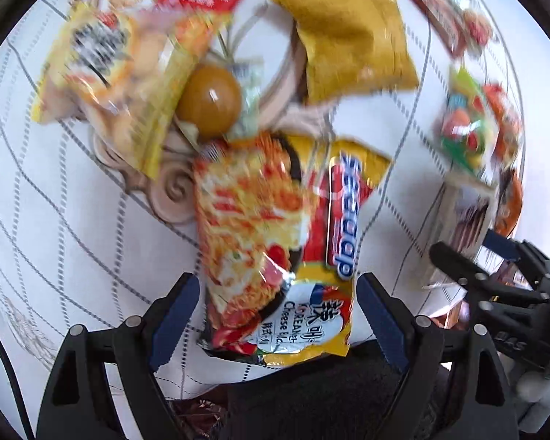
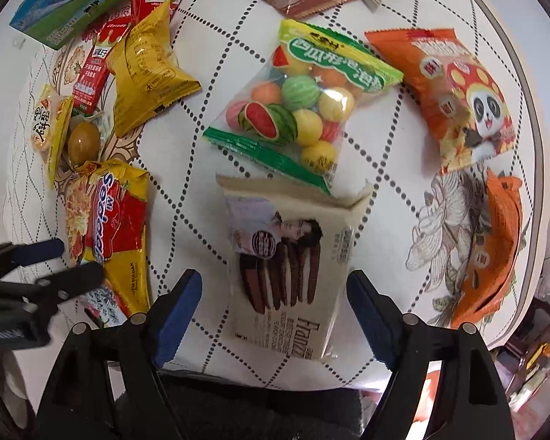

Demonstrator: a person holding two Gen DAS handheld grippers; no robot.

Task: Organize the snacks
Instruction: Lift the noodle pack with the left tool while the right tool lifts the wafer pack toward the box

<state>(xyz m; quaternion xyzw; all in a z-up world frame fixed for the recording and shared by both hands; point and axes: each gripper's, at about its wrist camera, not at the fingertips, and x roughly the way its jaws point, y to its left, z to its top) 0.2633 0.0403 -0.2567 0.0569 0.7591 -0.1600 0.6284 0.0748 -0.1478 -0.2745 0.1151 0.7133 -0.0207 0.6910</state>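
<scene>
Nearby, gumball bag (image 2: 300, 110) overlaps cookie pack (image 2: 293, 264) between open right tool (image 2: 275, 315) fingers.

Bright even daylight, left wrist view motion-blurred, right wrist view sharp, fisheye bending edges, glare on wrappers.

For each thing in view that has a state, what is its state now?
Left hand-held gripper: open, astride the noodle packet, not clamping.
Right hand-held gripper: open, astride the biscuit packet.
Noodle packet: sealed, lying flat.
Biscuit packet: sealed, lying flat.
Gum-ball bag: sealed, overlapping the biscuit packet's far end.
Panda snack bag: sealed, lying flat.
</scene>
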